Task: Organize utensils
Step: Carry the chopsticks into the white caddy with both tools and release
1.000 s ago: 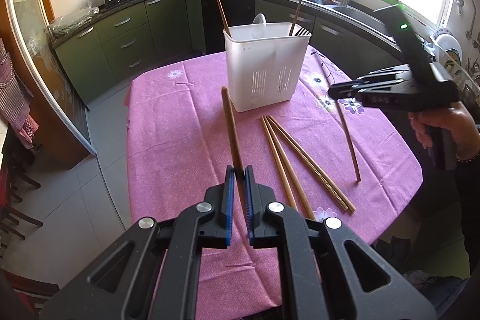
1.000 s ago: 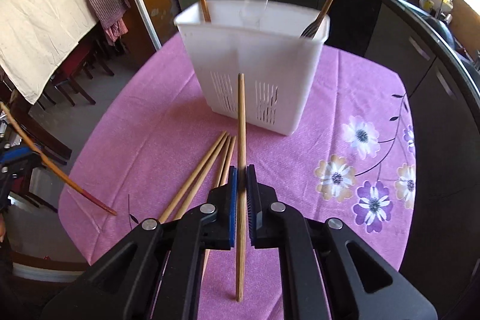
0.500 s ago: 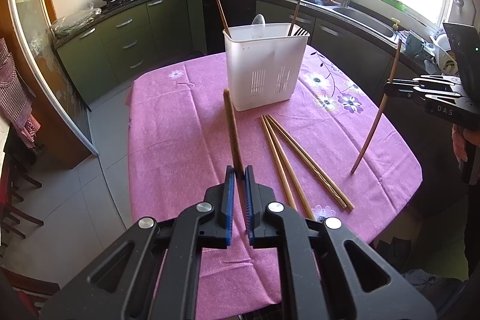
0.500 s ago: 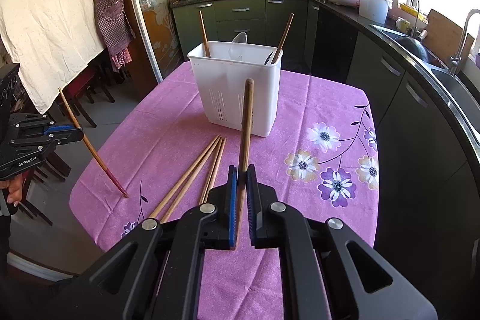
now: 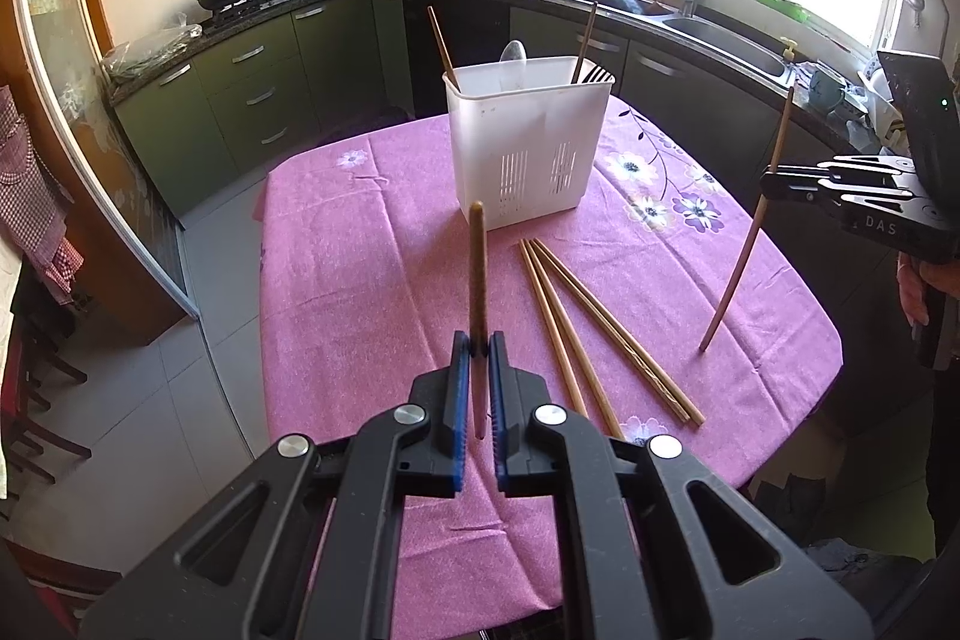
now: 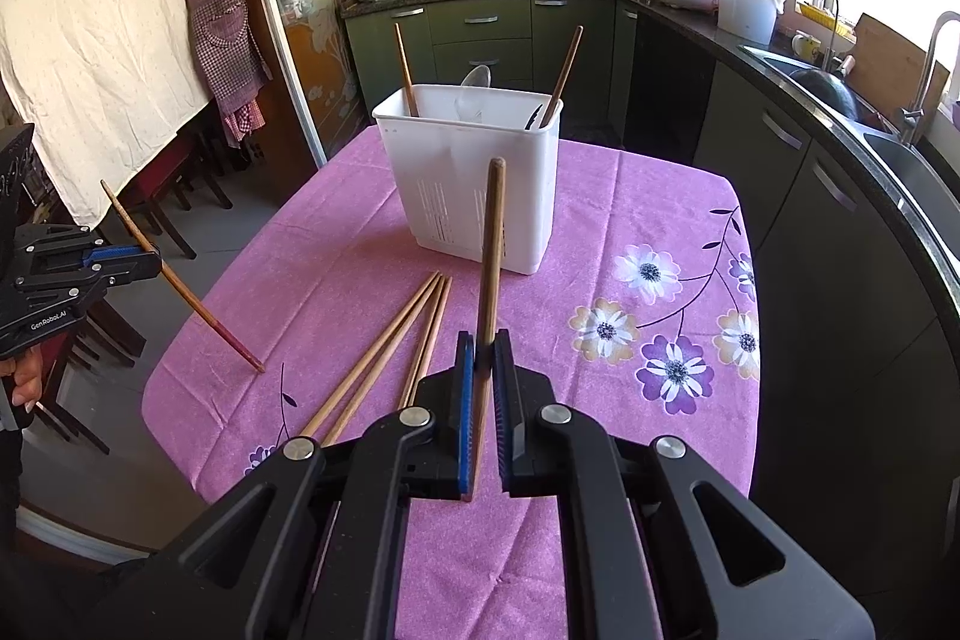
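Your left gripper (image 5: 478, 349) is clenched on one brown chopstick (image 5: 477, 274), which stands nearly upright between the blue pads, its lower end clear of the cloth. Your right gripper (image 6: 483, 347) is likewise clamped on a second chopstick (image 6: 491, 250), tilted slightly, its top level with the front wall of the holder in that view. In the left wrist view the right gripper (image 5: 771, 177) appears beyond the table's right edge, its chopstick (image 5: 747, 244) slanting down over the cloth near that edge. In the right wrist view the left gripper (image 6: 153, 259) shows off the table's left edge. The white slotted utensil holder (image 5: 528, 148) stands toward the far edge of the table (image 5: 336, 280), on the pink flowered cloth; it contains two upright sticks, a spoon and a fork. Three loose chopsticks (image 5: 591, 322) lie together on the cloth between the holder and the near edge.
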`<action>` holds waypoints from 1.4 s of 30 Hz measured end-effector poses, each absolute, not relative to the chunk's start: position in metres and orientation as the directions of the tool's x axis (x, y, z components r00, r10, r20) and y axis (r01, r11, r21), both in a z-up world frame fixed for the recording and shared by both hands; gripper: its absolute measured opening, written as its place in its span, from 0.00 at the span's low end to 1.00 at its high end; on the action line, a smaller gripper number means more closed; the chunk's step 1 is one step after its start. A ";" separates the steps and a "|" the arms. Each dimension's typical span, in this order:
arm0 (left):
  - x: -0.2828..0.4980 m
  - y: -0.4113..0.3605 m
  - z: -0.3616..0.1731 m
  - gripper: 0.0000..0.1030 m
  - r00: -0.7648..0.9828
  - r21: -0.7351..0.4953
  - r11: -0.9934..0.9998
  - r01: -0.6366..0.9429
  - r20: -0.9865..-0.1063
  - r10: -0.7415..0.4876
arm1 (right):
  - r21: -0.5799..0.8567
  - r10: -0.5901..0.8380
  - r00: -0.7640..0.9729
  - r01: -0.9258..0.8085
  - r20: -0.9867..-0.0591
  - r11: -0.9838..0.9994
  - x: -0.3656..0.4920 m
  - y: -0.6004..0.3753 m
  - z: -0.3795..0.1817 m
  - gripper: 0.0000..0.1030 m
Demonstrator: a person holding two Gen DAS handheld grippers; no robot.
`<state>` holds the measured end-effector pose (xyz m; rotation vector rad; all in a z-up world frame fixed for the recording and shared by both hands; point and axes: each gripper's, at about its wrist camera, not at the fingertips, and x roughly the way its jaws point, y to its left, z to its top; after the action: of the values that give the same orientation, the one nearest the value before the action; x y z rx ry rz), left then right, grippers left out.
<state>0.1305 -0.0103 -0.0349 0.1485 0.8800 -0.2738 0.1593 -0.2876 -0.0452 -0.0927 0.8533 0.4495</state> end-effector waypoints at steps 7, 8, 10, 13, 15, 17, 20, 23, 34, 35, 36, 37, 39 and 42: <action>0.138 -0.018 -0.014 0.06 0.617 0.011 0.949 0.315 -0.762 -0.196 | 0.099 0.359 0.585 -0.429 -0.727 0.898 0.166 -0.282 -0.027 0.07; 0.139 -0.020 -0.009 0.06 0.618 0.008 0.947 0.320 -0.760 -0.202 | 0.098 0.364 0.592 -0.432 -0.719 0.896 0.167 -0.281 -0.021 0.07; 0.145 -0.024 0.001 0.06 0.625 0.011 0.944 0.329 -0.752 -0.209 | 0.101 0.378 0.605 -0.441 -0.701 0.892 0.170 -0.278 -0.006 0.07; 0.155 -0.029 0.024 0.06 0.638 0.009 0.940 0.341 -0.736 -0.225 | 0.104 0.396 0.625 -0.451 -0.673 0.887 0.179 -0.274 0.021 0.07; 0.162 -0.032 0.043 0.06 0.658 0.011 0.937 0.349 -0.715 -0.237 | 0.113 0.410 0.637 -0.453 -0.652 0.884 0.189 -0.272 0.041 0.07; 0.170 -0.036 0.064 0.06 0.681 0.016 0.934 0.356 -0.689 -0.248 | 0.128 0.426 0.651 -0.453 -0.629 0.882 0.201 -0.271 0.061 0.07; 0.184 -0.043 0.094 0.06 0.717 0.026 0.931 0.364 -0.646 -0.263 | 0.154 0.449 0.674 -0.452 -0.587 0.879 0.219 -0.270 0.088 0.07; 0.204 -0.049 0.117 0.06 0.746 0.036 0.934 0.355 -0.613 -0.260 | 0.179 0.468 0.701 -0.448 -0.538 0.876 0.239 -0.269 0.111 0.07; 0.302 -0.073 0.097 0.06 0.768 -0.007 0.949 0.315 -0.585 -0.260 | 0.183 0.426 0.724 -0.394 -0.543 0.901 0.327 -0.254 0.097 0.07; 0.310 -0.073 0.088 0.06 0.760 -0.014 0.951 0.310 -0.596 -0.257 | 0.178 0.423 0.716 -0.394 -0.555 0.902 0.333 -0.251 0.087 0.07; 0.317 -0.074 0.078 0.06 0.750 -0.018 0.952 0.307 -0.612 -0.253 | 0.178 0.421 0.706 -0.395 -0.570 0.901 0.339 -0.249 0.077 0.07; 0.323 -0.075 0.068 0.06 0.739 -0.015 0.953 0.301 -0.628 -0.244 | 0.179 0.420 0.695 -0.395 -0.583 0.901 0.344 -0.247 0.068 0.07; 0.334 -0.076 0.050 0.06 0.712 -0.027 0.954 0.298 -0.660 -0.241 | 0.181 0.421 0.670 -0.399 -0.612 0.899 0.353 -0.243 0.050 0.07; 0.339 -0.077 0.026 0.06 0.674 -0.032 0.954 0.298 -0.701 -0.234 | 0.180 0.421 0.635 -0.409 -0.648 0.895 0.359 -0.238 0.027 0.07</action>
<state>0.3394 -0.0769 0.0264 0.0877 0.7760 -0.2994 0.3594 -0.2375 0.0268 0.0166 0.7442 0.4740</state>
